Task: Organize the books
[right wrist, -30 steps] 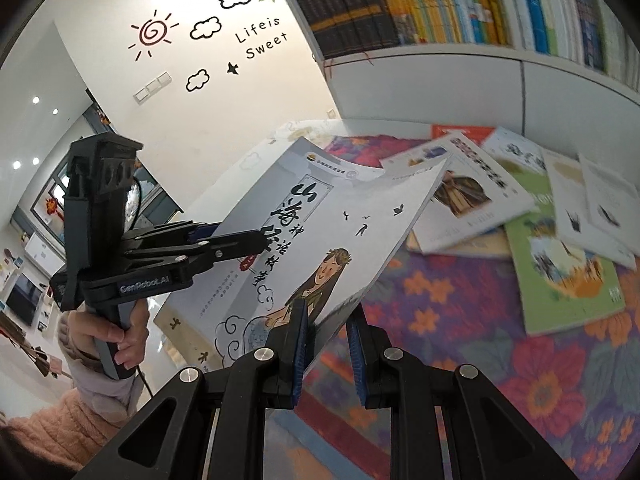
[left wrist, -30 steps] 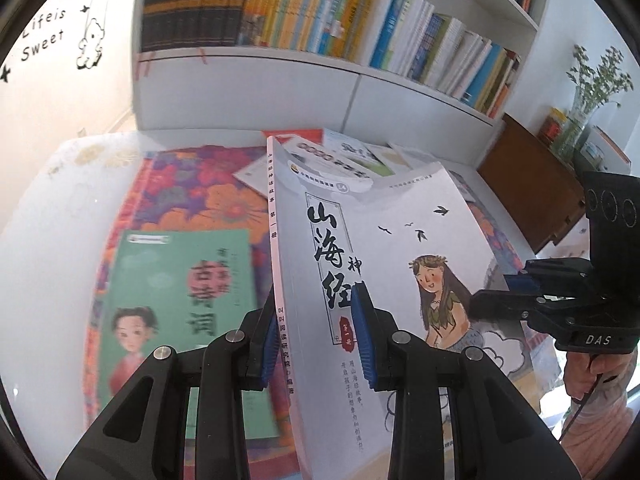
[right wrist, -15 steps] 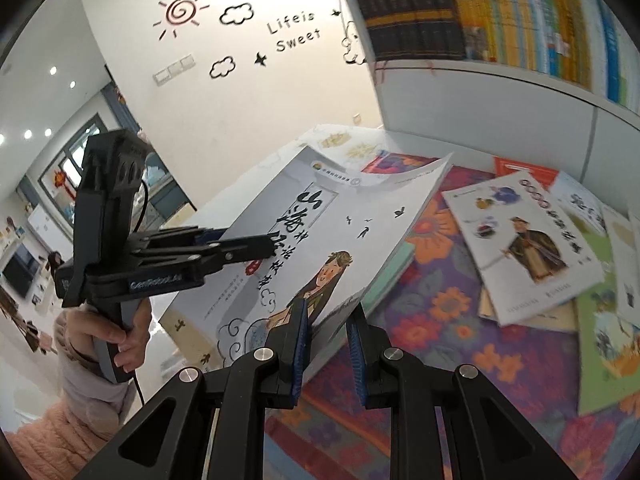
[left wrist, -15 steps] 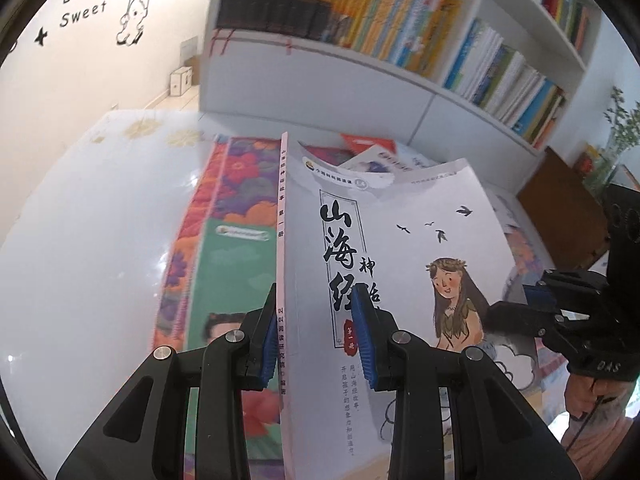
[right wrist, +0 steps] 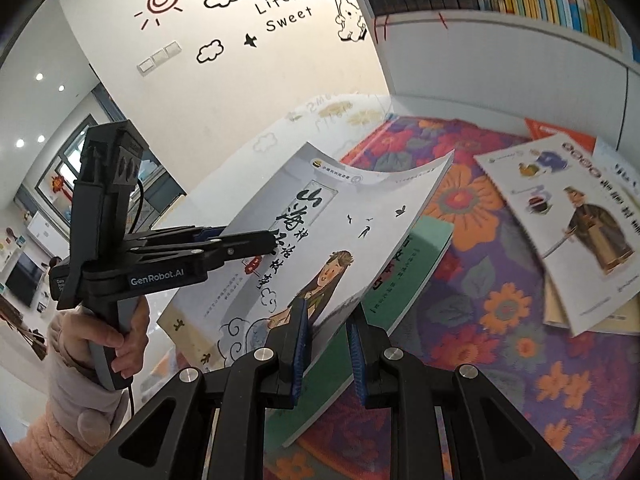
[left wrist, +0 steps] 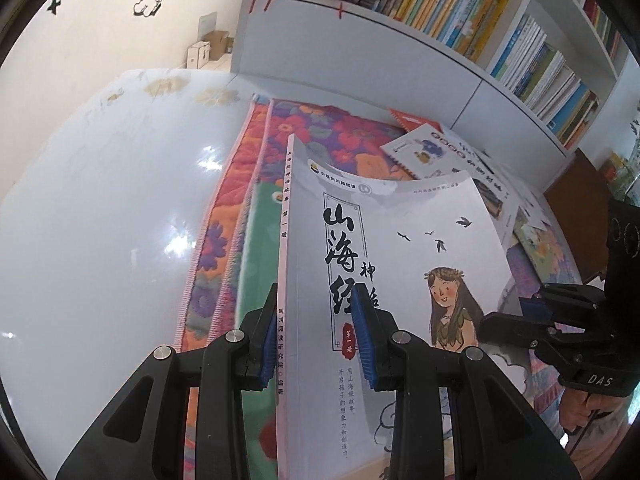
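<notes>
A white book (left wrist: 400, 248) with a long-haired girl and black Chinese title on its cover is held tilted above the floral mat (left wrist: 320, 128). My left gripper (left wrist: 316, 336) is shut on it near the spine. My right gripper (right wrist: 326, 340) is shut on the book's (right wrist: 340, 216) lower edge near the girl. Each gripper shows in the other's view: the right gripper (left wrist: 560, 328) and the left gripper (right wrist: 256, 240), held by a hand (right wrist: 128, 344). A green book (right wrist: 408, 280) lies on the mat right under the held one.
Several picture books (right wrist: 572, 232) lie scattered on the mat's (right wrist: 480, 352) right side. A white bookshelf (left wrist: 500, 28) full of books stands behind. Glossy white surface (left wrist: 100, 220) spreads left of the mat. A brown cabinet (left wrist: 576, 192) is at far right.
Both grippers have carried the white book leftward and lower, over the green book. The scattered books and the shelf have slid right in both views. Both grips are unchanged.
</notes>
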`<state>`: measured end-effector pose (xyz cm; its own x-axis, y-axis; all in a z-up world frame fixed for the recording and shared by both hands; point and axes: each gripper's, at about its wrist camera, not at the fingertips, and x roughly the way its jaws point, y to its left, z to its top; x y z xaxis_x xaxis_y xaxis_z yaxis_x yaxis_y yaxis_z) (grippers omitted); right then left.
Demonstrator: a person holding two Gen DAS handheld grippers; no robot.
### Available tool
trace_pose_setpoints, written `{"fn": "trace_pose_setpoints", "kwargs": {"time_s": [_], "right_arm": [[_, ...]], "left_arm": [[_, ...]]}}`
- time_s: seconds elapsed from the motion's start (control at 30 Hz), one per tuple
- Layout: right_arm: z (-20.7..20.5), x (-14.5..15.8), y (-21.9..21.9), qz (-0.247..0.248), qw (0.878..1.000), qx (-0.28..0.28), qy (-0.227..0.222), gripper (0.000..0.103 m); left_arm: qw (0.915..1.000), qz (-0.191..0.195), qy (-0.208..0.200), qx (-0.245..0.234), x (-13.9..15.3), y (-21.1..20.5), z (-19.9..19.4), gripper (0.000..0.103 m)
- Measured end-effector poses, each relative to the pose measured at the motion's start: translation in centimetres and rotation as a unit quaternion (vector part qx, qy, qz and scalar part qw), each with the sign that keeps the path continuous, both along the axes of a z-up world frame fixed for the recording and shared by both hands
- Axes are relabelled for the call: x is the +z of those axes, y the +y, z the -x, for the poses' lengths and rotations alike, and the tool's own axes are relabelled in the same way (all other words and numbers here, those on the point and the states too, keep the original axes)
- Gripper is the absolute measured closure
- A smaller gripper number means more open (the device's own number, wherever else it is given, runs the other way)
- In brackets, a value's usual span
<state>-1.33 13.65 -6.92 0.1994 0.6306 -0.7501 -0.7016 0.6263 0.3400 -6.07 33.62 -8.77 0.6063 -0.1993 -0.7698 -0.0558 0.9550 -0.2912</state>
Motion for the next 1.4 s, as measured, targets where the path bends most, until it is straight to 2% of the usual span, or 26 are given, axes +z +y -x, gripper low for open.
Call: {"fn": "trace_pose_setpoints", "kwargs": {"time_s": [0.2,0.4,1.03,1.2,1.4], "right_arm": [[-0.2,-1.4,0.5,0.010,1.000,-0.004,0.011,0.083],[-0.2,-1.7,0.5,0.009,1.000,-0.009,0.017,0.083],[-0.9,-3.2,0.9,0.014,0.999,-0.018,0.034,0.081],[-0.5,-3.2,1.1,0.017,0.999,-0.014,0.036,0.075],[-0.7,-3.2,1.0,0.025,0.998,-0.031,0.050,0.075]], "left_arm": [[0.9997,-0.020,0.011,0.005,-0.9,0.6,-0.3,0.074],[0.9999,-0.004,0.008,0.008,-1.2,1.3,-0.4,0.074],[0.9996,-0.014,0.013,0.020,-1.6,1.7,-0.7,0.071],[0.9995,-0.017,0.011,0.023,-1.6,1.7,-0.7,0.071],[0.9994,-0.016,0.012,0.029,-1.7,1.7,-0.7,0.069]]}}
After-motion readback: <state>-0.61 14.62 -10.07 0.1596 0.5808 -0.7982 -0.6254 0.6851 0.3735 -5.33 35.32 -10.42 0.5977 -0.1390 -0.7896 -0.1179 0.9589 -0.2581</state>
